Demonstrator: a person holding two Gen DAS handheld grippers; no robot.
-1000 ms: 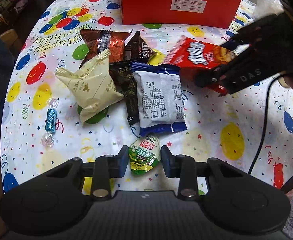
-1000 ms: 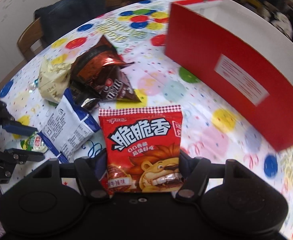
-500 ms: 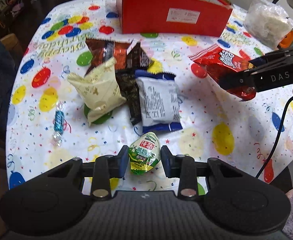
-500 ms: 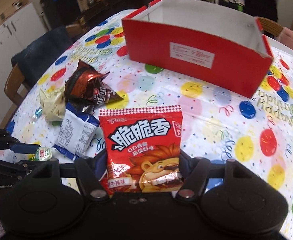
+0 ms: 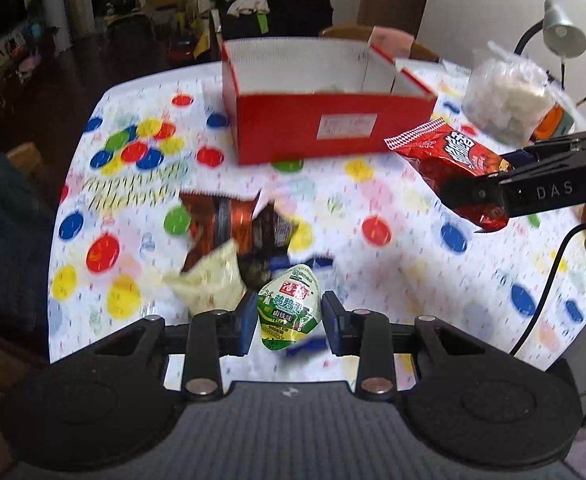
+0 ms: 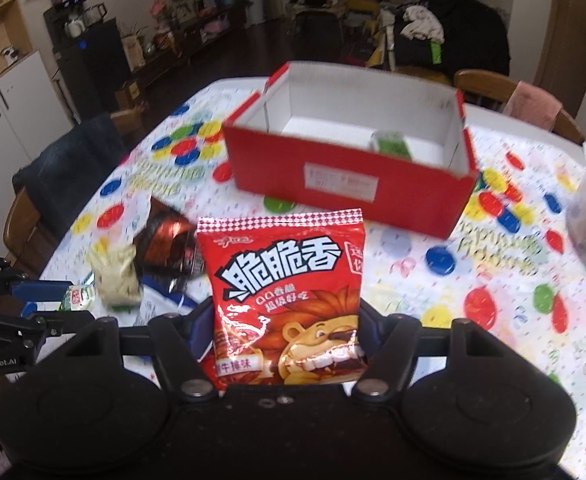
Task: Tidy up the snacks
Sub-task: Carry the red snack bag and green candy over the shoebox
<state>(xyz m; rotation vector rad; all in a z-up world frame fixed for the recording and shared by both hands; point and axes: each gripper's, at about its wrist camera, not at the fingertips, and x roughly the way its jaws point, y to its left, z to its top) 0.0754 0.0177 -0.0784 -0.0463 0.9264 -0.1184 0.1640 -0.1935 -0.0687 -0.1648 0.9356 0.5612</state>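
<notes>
A small green egg-shaped snack pack (image 5: 289,306) is pinched between the fingers of the left gripper (image 5: 287,318), lifted above the balloon-print tablecloth (image 5: 405,264). The red lion-print crisp bag (image 6: 287,300) is clamped upright in the right gripper (image 6: 285,344), raised off the table short of the open red box (image 6: 349,178), which stands toward the table's far edge. Brown (image 5: 229,220) and cream (image 5: 213,280) packets are left lying near the table's left side.

The tablecloth (image 5: 413,272) was white, spotted with red, blue, yellow and green balloons and confetti. The box (image 6: 345,176) was red outside, white inside, with a pale label. One snack bag (image 6: 283,300) was red with white checks, white lettering and an orange lion; the small packet (image 5: 289,306) was green and white.
</notes>
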